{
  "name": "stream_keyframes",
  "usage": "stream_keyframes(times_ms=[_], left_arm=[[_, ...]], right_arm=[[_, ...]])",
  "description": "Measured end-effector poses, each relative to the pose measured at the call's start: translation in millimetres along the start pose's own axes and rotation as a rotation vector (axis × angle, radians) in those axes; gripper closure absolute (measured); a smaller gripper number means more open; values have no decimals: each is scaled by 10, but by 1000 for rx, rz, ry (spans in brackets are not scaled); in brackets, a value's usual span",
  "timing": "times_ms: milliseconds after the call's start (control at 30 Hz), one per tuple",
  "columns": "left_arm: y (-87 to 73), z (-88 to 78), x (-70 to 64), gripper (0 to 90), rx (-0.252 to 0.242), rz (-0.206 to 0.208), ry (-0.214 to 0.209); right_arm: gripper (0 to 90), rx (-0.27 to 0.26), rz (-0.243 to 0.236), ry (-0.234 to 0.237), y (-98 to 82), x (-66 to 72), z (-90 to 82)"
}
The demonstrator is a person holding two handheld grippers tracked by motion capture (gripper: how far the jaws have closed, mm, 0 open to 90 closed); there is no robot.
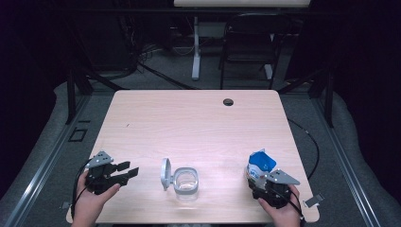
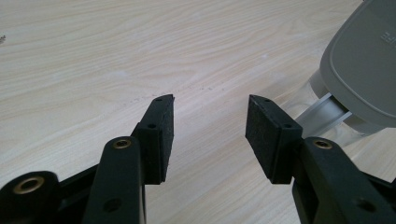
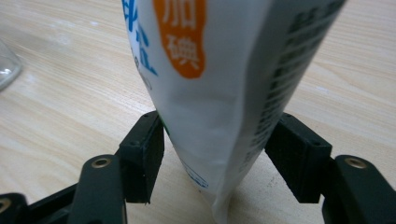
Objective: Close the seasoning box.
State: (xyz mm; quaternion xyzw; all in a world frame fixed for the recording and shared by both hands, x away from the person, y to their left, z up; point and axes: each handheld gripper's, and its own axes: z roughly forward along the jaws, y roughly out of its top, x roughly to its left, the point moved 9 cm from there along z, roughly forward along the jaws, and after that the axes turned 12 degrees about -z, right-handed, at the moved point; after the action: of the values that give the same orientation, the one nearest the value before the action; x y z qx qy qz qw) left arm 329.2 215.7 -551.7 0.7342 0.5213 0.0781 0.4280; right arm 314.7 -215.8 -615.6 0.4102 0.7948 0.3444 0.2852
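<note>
A white and blue bag (image 1: 261, 164) with an orange patch (image 3: 210, 70) stands upright on the wooden table (image 1: 189, 123) at the front right. My right gripper (image 1: 259, 183) (image 3: 215, 140) has a jaw on each side of the bag's lower part, and its pads sit close to the sides without denting them. A clear glass container (image 1: 187, 183) with its grey lid (image 1: 165, 173) (image 2: 364, 60) flipped open stands at the front centre. My left gripper (image 1: 128, 169) (image 2: 210, 126) hovers open to the left of it, with nothing between its jaws.
A round cable hole (image 1: 228, 101) lies near the table's far edge. Beyond the table stand a dark chair (image 1: 250, 42) and a white desk leg (image 1: 196, 47). The container's glass edge (image 3: 7, 65) lies left of the right gripper.
</note>
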Motion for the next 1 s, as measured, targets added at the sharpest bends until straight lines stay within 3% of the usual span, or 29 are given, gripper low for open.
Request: stream_keyframes(times_ms=[233, 433, 633, 800, 1000], left_arm=[[0, -1, 13, 525, -5, -9, -4], [-1, 2, 21, 526, -8, -16, -5], [-6, -2, 40, 525, -6, -22, -5], [-8, 0, 49, 526, -6, -24, -6], [-14, 13, 58, 526, -8, -29, -4]], right_arm=[[324, -26, 15, -62, 29, -15, 42], [368, -46, 40, -53, 39, 33, 57], [336, -10, 26, -60, -31, 58, 94], [308, -6, 16, -96, -30, 34, 106], [301, -35, 38, -129, 3, 35, 151]])
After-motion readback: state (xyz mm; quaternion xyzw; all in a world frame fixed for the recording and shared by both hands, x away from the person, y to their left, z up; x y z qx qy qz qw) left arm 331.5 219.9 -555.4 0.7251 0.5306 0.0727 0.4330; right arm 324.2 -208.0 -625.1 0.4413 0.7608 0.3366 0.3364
